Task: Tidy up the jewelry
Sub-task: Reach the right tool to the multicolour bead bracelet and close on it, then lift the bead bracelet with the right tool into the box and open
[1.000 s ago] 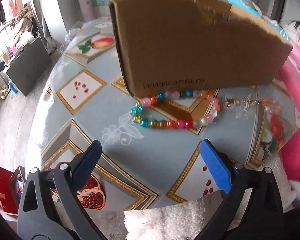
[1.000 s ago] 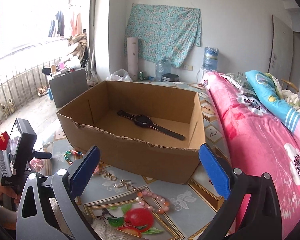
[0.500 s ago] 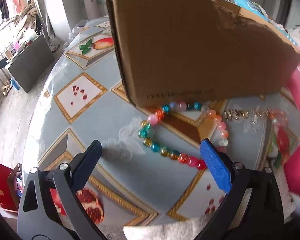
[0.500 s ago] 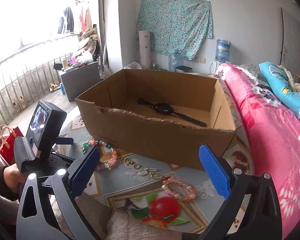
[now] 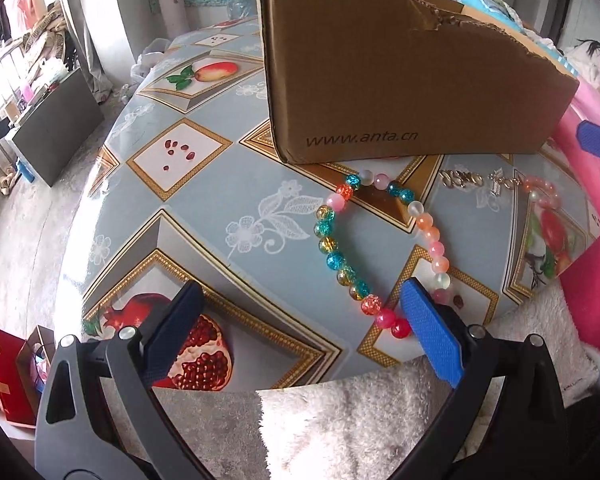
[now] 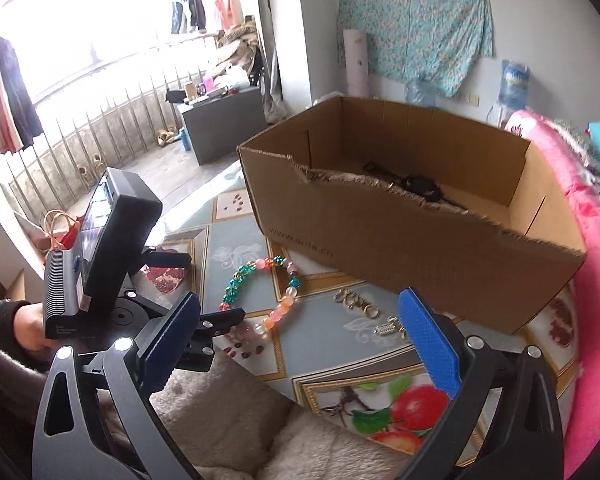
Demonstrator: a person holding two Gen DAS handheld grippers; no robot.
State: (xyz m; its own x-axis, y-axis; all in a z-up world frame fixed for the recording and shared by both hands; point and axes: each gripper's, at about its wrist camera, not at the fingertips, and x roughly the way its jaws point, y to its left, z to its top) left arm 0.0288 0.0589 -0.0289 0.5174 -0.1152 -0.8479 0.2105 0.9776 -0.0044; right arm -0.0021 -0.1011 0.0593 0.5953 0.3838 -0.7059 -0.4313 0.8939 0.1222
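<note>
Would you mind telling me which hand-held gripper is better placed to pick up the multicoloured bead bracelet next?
Left. The left hand-held gripper is open right beside the bead bracelet, one finger nearly touching it, while the right hand-held gripper hovers farther back.

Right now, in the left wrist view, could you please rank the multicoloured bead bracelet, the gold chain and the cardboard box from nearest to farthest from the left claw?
1. Multicoloured bead bracelet: its near end is beside the right finger of the left claw.
2. Gold chain: farther off, right of centre.
3. Cardboard box: at the back, behind both.
</note>
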